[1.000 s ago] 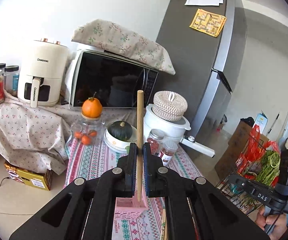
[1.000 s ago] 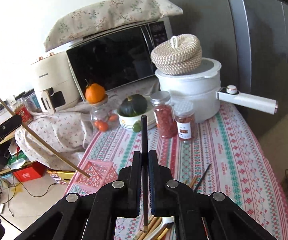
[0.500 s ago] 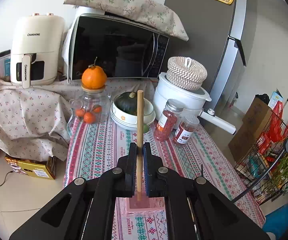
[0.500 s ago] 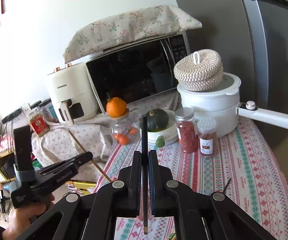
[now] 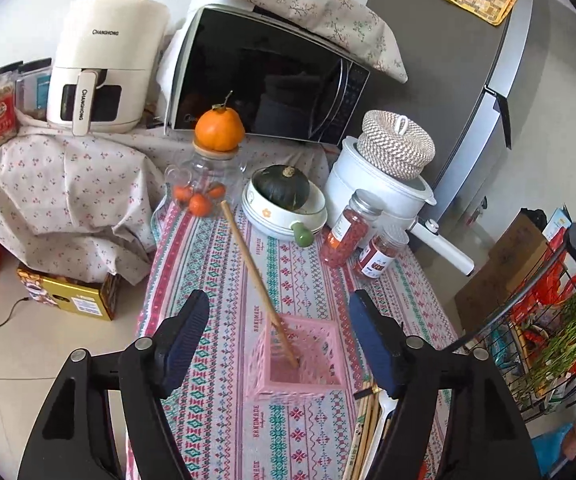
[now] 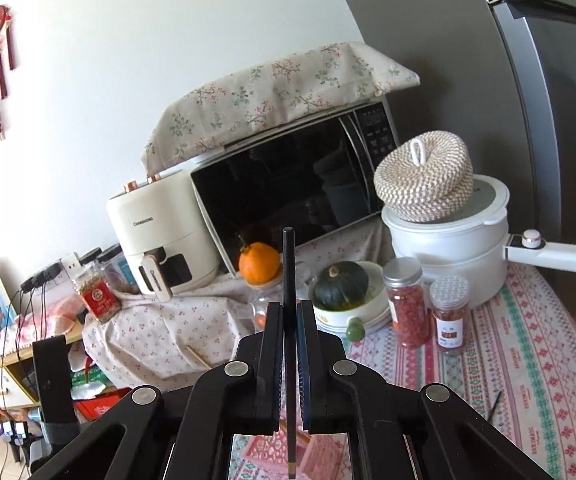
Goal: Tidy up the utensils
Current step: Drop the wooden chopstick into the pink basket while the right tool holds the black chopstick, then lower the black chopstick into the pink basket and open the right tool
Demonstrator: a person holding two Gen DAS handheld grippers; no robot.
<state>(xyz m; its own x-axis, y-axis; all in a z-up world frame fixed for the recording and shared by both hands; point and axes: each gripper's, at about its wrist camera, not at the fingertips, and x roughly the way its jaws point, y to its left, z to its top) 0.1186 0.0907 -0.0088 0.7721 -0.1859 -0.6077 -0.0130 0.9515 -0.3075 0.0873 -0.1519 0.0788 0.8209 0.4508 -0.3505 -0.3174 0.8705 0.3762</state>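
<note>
Just in front of the wide-open left gripper [image 5: 275, 344], one wooden chopstick [image 5: 257, 280] already stands leaning in the pink basket [image 5: 300, 380], so I think one piece is put away. The right gripper [image 6: 290, 320] is squeezing a black chopstick [image 6: 289, 272] upright, with its tip above the basket, not yet in. More chopsticks [image 5: 368, 416] and a white spoon [image 5: 382, 412] lie beside the basket, waiting.

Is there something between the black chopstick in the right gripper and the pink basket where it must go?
Nothing visible blocks it. The black chopstick is clamped in the right gripper, its lower tip hanging above the pink basket. Only a wooden chopstick leans inside, leaving most of the opening free.
</note>
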